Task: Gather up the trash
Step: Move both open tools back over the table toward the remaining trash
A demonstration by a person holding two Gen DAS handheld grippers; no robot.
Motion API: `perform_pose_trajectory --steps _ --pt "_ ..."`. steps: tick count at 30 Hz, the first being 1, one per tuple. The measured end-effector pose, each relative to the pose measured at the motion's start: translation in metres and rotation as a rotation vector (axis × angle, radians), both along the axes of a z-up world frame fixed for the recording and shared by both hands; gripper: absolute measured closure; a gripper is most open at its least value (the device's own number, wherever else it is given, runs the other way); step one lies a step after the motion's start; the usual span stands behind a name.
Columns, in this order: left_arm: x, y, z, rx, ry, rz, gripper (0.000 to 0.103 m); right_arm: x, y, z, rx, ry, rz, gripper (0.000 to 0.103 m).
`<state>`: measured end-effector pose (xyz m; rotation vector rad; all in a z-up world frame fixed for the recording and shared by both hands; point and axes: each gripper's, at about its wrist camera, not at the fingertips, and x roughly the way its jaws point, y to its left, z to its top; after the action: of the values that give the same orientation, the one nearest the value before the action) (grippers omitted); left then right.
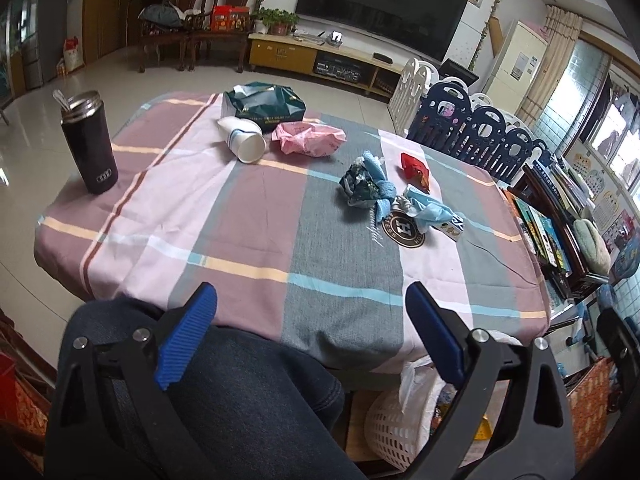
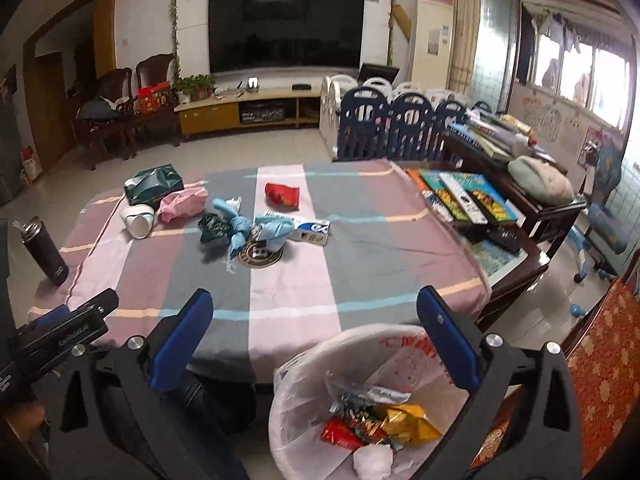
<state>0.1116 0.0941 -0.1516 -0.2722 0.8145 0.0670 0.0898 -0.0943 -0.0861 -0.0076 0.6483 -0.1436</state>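
Observation:
Trash lies on the checked tablecloth [image 1: 256, 216]: a green packet [image 1: 262, 104], a white paper cup [image 1: 244, 140] on its side, a pink bag [image 1: 308, 138], a dark crumpled wrapper with blue pieces [image 1: 366, 184], a red snack bag [image 1: 414, 168] and a blue mask by a small carton [image 1: 434, 212]. My left gripper [image 1: 312, 328] is open and empty over my knee, short of the table. My right gripper [image 2: 316, 340] is open and empty above a lined white bin [image 2: 360, 400] holding wrappers. The red bag [image 2: 282, 195] and carton [image 2: 310, 230] also show in the right view.
A black tumbler [image 1: 94, 148] with a spoon stands at the table's left corner. Books and a remote [image 2: 464, 198] lie on a side table at the right. A navy play fence [image 2: 404, 128] stands behind. A red cushioned chair [image 2: 600, 372] is at the right.

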Motion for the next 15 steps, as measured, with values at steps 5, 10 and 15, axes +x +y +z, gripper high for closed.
perform_pose_trajectory --steps 5,10,15 --pt "0.001 0.007 0.001 -0.01 -0.042 -0.007 0.005 0.01 0.001 -0.008 0.081 0.002 0.008 0.004" --pt "0.007 0.012 -0.01 -0.021 -0.02 -0.001 0.005 0.03 -0.01 -0.037 0.311 0.163 0.04 0.004" --pt "0.011 0.018 -0.019 -0.032 0.006 0.019 0.005 0.036 -0.016 -0.054 0.404 0.244 0.018 0.003"
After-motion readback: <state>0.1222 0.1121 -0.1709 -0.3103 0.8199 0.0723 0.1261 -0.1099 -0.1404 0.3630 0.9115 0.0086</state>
